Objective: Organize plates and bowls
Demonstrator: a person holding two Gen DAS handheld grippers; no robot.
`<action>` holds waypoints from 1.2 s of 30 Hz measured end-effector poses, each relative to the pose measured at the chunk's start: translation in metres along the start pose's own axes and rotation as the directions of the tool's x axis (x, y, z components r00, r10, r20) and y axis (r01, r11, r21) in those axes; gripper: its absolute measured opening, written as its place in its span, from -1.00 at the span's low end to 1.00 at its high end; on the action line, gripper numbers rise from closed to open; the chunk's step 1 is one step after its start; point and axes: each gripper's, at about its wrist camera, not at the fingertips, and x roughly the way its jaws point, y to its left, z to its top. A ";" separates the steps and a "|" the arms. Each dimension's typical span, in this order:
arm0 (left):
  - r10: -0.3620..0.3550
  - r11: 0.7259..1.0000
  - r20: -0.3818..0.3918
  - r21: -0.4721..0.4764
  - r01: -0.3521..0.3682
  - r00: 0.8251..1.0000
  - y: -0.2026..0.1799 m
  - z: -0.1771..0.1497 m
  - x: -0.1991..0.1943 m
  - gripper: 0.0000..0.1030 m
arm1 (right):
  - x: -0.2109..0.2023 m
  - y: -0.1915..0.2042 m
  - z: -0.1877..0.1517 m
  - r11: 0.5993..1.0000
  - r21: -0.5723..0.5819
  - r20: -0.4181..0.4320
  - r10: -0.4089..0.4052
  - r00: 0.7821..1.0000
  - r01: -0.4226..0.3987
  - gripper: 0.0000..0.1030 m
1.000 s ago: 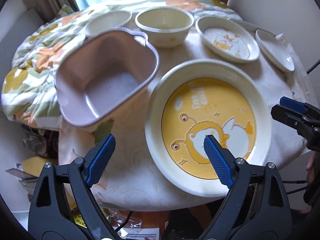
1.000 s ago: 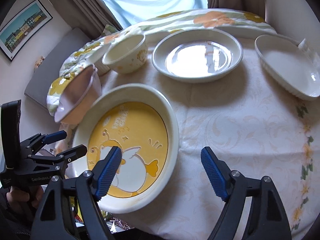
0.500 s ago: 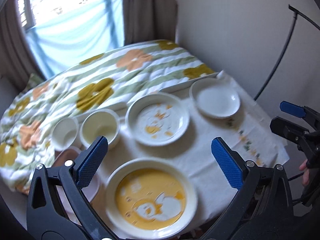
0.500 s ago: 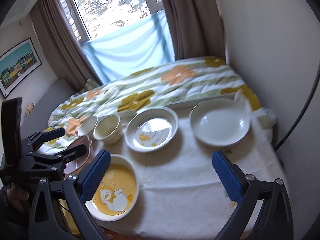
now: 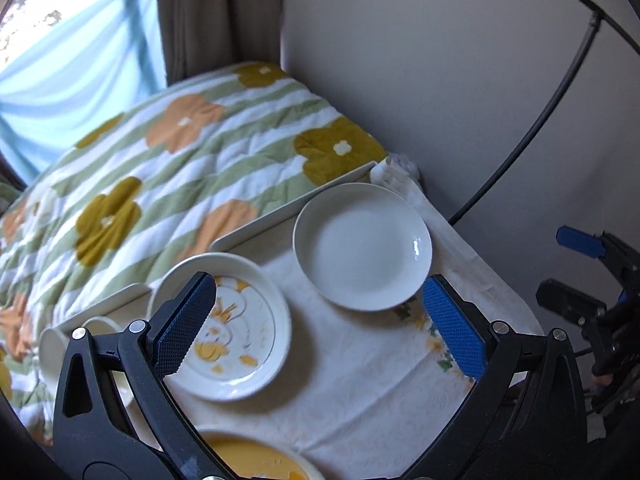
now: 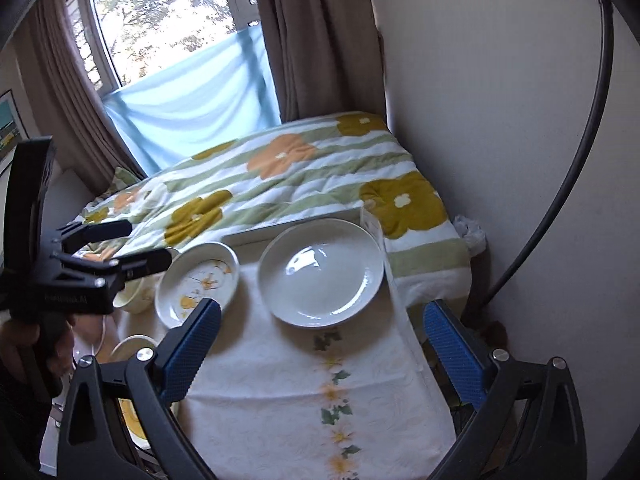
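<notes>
A plain white plate [image 5: 362,246] [image 6: 320,272] lies at the table's far right. A white plate with an orange print [image 5: 232,332] [image 6: 198,282] lies left of it. The rim of a large yellow duck plate [image 5: 256,458] [image 6: 128,350] shows at the near edge. A cream bowl [image 6: 130,298] and a small white cup [image 5: 54,344] sit at the left. My left gripper [image 5: 316,326] is open and empty above the table. My right gripper [image 6: 320,356] is open and empty above the cloth.
The table has a white cloth [image 6: 304,400] with a flower stripe. A flowered quilt on a bed [image 6: 300,184] lies behind the table. A grey wall [image 5: 440,80] and a black cable [image 5: 532,120] stand at the right. A window with curtains [image 6: 180,40] is at the back.
Both grippers have lifted up and back from the table and swung right. The pink bowl has left the view. Both stay open and empty.
</notes>
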 end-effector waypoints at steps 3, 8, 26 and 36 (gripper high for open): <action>-0.051 0.999 -0.072 0.013 0.052 0.996 0.008 0.015 0.045 0.99 | 0.029 -0.014 -0.002 0.999 0.051 -0.054 -0.004 0.999 0.007 0.96; -0.082 0.995 -0.200 0.045 0.093 0.976 0.021 0.025 0.124 0.52 | 0.080 -0.031 -0.013 0.981 0.192 -0.115 0.038 0.993 -0.015 0.73; -0.185 0.975 -0.313 0.062 0.214 0.932 0.040 0.036 0.216 -0.58 | 0.165 -0.059 -0.031 0.868 0.484 -0.172 -0.031 0.985 0.112 -0.34; -0.152 0.976 -0.308 0.103 0.192 0.939 0.033 0.035 0.221 -0.67 | 0.172 -0.057 -0.027 0.871 0.472 -0.176 -0.058 0.983 0.136 -0.72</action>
